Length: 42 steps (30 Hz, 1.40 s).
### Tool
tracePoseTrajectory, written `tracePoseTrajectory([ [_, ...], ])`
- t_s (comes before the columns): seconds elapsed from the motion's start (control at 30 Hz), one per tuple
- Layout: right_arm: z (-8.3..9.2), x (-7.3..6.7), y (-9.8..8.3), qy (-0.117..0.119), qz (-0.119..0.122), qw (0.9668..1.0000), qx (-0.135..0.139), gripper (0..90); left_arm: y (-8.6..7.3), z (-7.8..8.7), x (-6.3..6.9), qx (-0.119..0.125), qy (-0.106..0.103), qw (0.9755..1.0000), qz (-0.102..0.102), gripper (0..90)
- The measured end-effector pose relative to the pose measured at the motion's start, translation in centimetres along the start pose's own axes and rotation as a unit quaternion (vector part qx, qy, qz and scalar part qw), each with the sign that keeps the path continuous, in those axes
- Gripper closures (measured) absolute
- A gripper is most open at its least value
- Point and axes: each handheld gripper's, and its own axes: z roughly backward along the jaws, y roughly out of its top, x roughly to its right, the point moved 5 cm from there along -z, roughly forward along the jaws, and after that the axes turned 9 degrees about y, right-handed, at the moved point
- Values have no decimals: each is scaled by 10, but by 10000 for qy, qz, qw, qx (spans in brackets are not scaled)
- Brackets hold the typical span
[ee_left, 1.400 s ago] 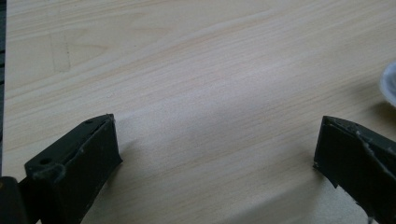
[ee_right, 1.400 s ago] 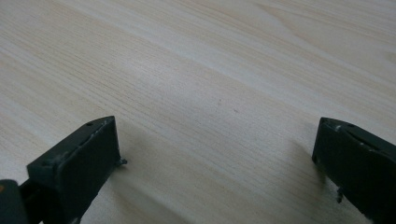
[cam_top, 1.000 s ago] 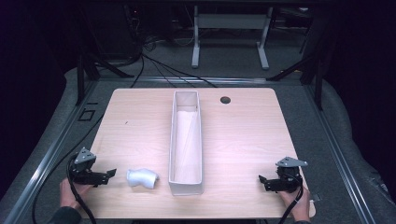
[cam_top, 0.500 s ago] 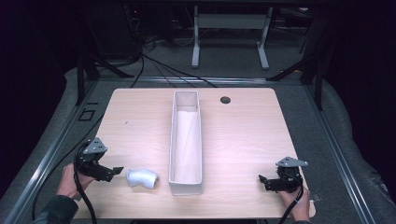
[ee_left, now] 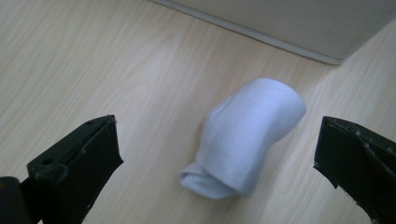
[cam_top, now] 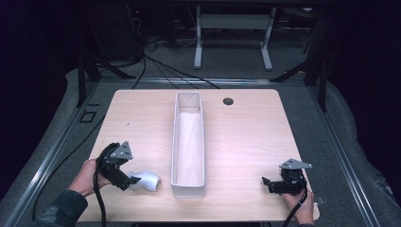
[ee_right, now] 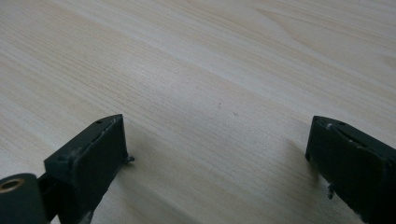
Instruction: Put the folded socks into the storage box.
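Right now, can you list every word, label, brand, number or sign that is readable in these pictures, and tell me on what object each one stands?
There is no readable text.
Rolled white sock: plain, no print.
Long white box: plain walls, no label.
Table: bare wood grain, no marking.
Left gripper and right gripper: black jaws, no lettering visible.

No legible text, label, brand, number or sign appears in any view. The table (cam_top: pixel 246 137) bears bare wood grain without markings. The white box (cam_top: pixel 188 142) has plain walls. The white roll (ee_left: pixel 247 135) carries no print. The black jaws of both grippers show scuffs, no lettering.
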Motion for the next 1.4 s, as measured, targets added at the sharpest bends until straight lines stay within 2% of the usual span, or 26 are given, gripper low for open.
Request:
tracePoseTrajectory([
  [0.07,0,0,0,32,16,10000,4,50,0,-3,4,-33,-62,10000,-13,0],
  [0.17,0,0,0,37,12,10000,7,50,-2,-14,13,-239,-132,9995,-124,2],
  [0.2,0,0,0,36,10,10000,7,51,-4,-20,18,-315,-183,9992,-163,51],
  [0.3,0,0,0,32,9,10000,15,53,-8,-26,22,-408,-220,9988,-187,111],
  [0.37,0,0,0,30,7,10000,14,54,-9,-27,23,-402,-226,9987,-194,228],
  [0.4,0,0,0,30,7,10000,14,54,-9,-27,24,-417,-241,9986,-199,228],
  [0.43,0,0,0,29,7,10000,15,55,-10,-29,25,-457,-190,9986,-203,303],
  [0.6,0,0,0,24,-3,10000,20,58,-10,-31,24,-537,-84,9985,-106,428],
  [0.67,0,0,0,20,-10,10000,22,60,-10,-33,25,-600,-150,9981,-22,445],
  [0.73,0,0,0,11,-4,10000,28,62,-9,-35,27,-718,-67,9973,124,492],
  [0.77,0,0,0,8,-12,10000,33,63,-9,-35,27,-718,-67,9973,124,509],
  [0.87,0,0,0,14,-14,10000,27,63,-5,-36,28,-775,5,9967,220,511],
  [0.9,0,0,0,18,-22,10000,28,64,-4,-35,28,-761,-3,9967,270,462],
  [0.93,0,0,0,18,-22,10000,28,64,-2,-35,28,-741,-6,9968,290,462],
  [0.97,0,0,0,19,-21,10000,28,64,3,-33,28,-715,-41,9971,248,407],
  [1.07,0,0,0,20,-23,10000,29,64,7,-36,29,-894,-10,9959,128,345],
  [1.1,0,0,0,20,-23,10000,29,64,7,-36,29,-894,-10,9959,128,348],
  [1.13,0,0,0,26,-25,10000,31,64,5,-38,28,-1020,-37,9948,67,348],
  [1.23,0,0,0,19,-21,10000,31,65,-1,-47,27,-1240,-50,9923,62,345],
  [1.3,0,0,0,26,-24,10000,32,65,-5,-51,29,-1272,-93,9918,119,353],
  [1.4,0,0,0,27,-24,10000,33,65,-6,-52,30,-1315,-77,9912,97,371],
])
